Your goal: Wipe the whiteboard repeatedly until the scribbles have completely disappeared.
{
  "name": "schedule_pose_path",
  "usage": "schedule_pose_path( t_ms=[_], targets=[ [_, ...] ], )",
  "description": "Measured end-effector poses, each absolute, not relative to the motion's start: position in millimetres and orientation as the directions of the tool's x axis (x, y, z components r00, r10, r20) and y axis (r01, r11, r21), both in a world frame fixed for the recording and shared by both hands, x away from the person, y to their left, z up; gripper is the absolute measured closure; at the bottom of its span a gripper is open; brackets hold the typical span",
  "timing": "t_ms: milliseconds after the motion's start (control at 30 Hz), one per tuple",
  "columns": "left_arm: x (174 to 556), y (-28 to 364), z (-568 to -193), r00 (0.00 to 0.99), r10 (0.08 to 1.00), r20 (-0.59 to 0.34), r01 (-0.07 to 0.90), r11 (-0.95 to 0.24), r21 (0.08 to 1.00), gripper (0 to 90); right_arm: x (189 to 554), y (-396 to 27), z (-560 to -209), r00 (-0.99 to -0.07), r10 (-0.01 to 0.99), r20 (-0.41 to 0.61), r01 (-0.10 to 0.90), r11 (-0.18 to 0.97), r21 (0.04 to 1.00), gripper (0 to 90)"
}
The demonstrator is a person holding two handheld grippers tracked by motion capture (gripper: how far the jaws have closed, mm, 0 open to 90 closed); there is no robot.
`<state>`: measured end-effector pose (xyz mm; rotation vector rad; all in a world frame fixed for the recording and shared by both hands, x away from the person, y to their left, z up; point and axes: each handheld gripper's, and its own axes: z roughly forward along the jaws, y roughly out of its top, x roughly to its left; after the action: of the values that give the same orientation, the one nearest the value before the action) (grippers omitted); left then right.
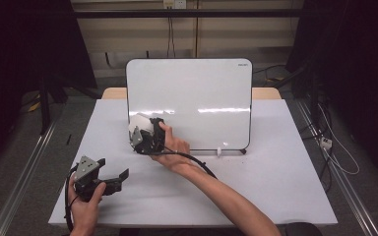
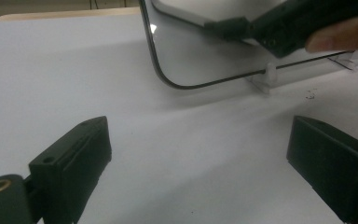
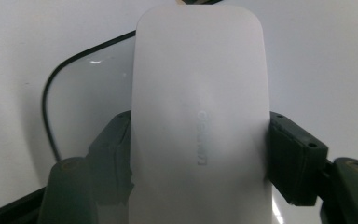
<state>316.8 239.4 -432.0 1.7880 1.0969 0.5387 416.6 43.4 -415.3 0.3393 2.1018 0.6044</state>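
White eraser (image 3: 198, 116) is pinched tight in my right gripper (image 3: 198, 154) at the whiteboard (image 1: 197, 93) bottom left corner, so I should press flat and rub slowly, while my left gripper (image 2: 198, 158) rests spread wide below the whiteboard.

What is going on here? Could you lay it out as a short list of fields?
Setting: white table with a whiteboard propped upright on small clear feet
Right gripper: shut on a white eraser, jaws pressing its two long sides
Eraser position: at the whiteboard's lower left corner; contact with the board cannot be told
Left gripper: jaws wide open, nothing between them, low over the table in front of the board
Whiteboard surface: looks blank, with light reflections
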Motion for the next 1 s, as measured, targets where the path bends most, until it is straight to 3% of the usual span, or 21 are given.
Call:
schedule_pose_path(
  t_ms=[700,1000],
  targets=[
    [316.8,242.2,-432.0,0.496,0.862,-0.1,0.449,-0.156,0.88,6.3,405.0,38.2,-423.0,-0.591,0.416,-0.691,-0.011,0.853,0.522,31.7],
    [317.0,241.6,-432.1,0.5,0.86,-0.099,0.449,-0.16,0.879,6.3,415.7,24.3,-410.8,-0.567,0.483,-0.667,0.029,0.822,0.569,31.7]
  ],
)
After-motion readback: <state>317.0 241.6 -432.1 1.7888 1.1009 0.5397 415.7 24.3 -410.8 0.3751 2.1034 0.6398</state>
